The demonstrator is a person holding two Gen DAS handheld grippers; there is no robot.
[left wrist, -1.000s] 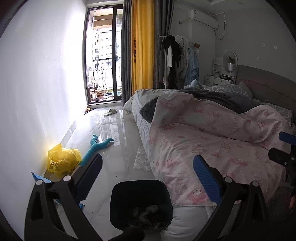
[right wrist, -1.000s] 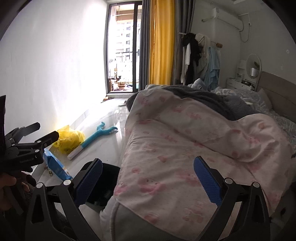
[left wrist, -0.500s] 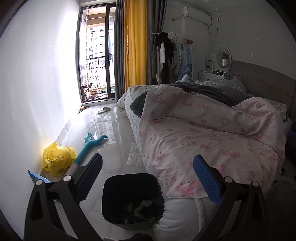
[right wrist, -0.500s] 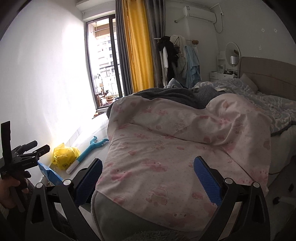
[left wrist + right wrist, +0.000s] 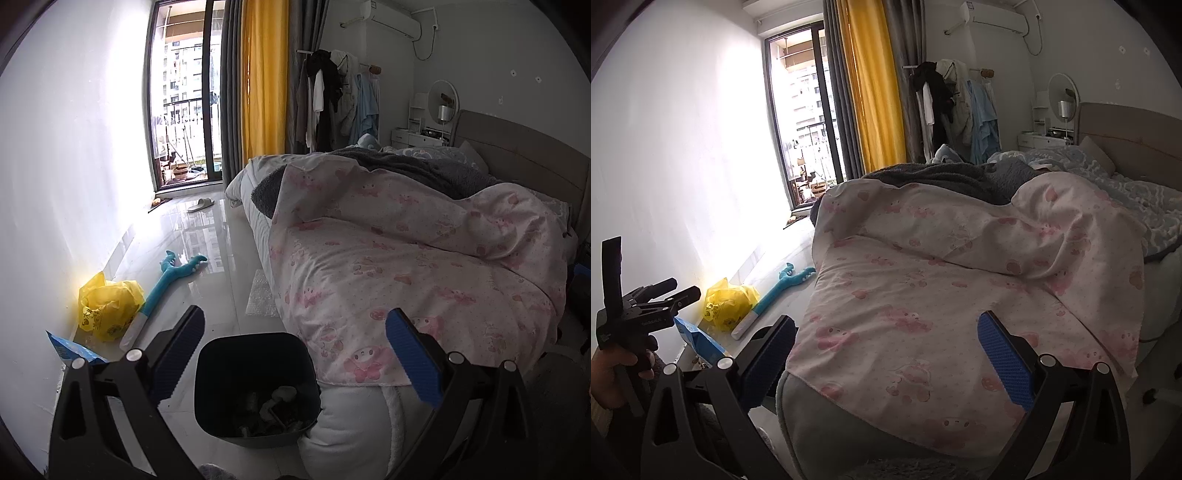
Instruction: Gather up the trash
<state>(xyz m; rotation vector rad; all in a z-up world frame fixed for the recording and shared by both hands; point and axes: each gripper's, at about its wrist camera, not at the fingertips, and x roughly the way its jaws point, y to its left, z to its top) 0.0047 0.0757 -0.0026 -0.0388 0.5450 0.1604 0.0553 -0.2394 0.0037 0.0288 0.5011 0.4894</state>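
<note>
A dark trash bin with scraps inside stands on the floor at the bed's corner, just below my left gripper, which is open and empty. A yellow plastic bag lies by the left wall; it also shows in the right wrist view. A blue packet lies beside the bag, also in the right wrist view. A clear bubble-wrap sheet lies on the floor along the bed. My right gripper is open and empty above the bed's corner.
A bed with a pink quilt fills the right side. A blue toy stick lies on the glossy floor. A slipper sits near the balcony door. The left gripper's body shows at the right view's left edge.
Both cameras have swung and shifted. The left view has pulled slightly nearer the bin. The right view has turned more onto the bed, and the bin has left its view.
</note>
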